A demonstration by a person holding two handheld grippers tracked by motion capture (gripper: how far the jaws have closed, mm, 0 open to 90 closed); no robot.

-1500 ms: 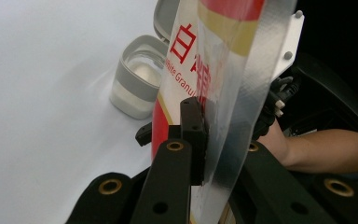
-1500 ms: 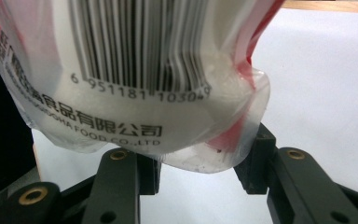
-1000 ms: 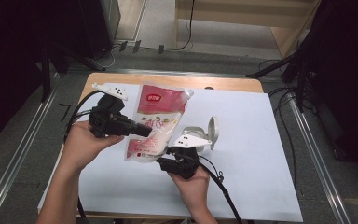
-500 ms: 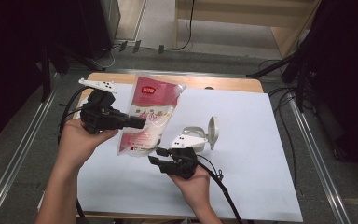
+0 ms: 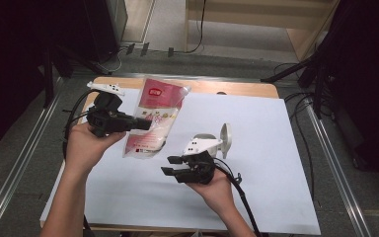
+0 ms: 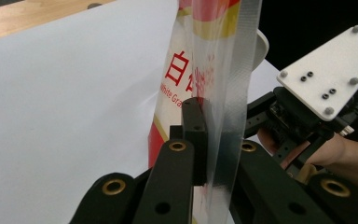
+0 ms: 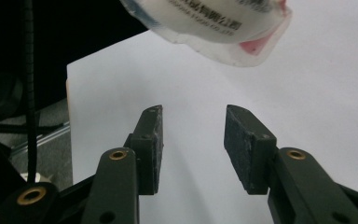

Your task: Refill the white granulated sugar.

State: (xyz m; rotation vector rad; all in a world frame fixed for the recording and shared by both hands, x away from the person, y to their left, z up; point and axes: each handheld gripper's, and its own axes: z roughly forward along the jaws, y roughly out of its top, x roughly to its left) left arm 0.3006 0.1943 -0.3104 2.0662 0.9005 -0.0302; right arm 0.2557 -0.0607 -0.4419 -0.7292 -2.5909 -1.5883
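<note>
A red and white plastic pouch (image 5: 154, 116) hangs above the white sheet (image 5: 266, 148). My left gripper (image 5: 145, 123) is shut on its clear side seam. In the left gripper view the seam of the pouch (image 6: 200, 56) is pinched between the jaws of that gripper (image 6: 209, 135). My right gripper (image 5: 170, 165) sits lower, just right of the pouch's bottom end. It is open with nothing between its pads, and its jaws have just been opening a little. In the right gripper view the pouch's bottom (image 7: 214, 23) hangs above and beyond that gripper (image 7: 193, 140).
A white round object (image 5: 225, 136) stands on the sheet just behind the right hand. The wooden tabletop (image 5: 237, 88) shows along the far edge. Metal rails (image 5: 24, 158) run down both sides, and cables trail from each gripper.
The left gripper has shifted the pouch slightly left and away from the right gripper. The right gripper's jaws now sit clear of the pouch's lower edge.
</note>
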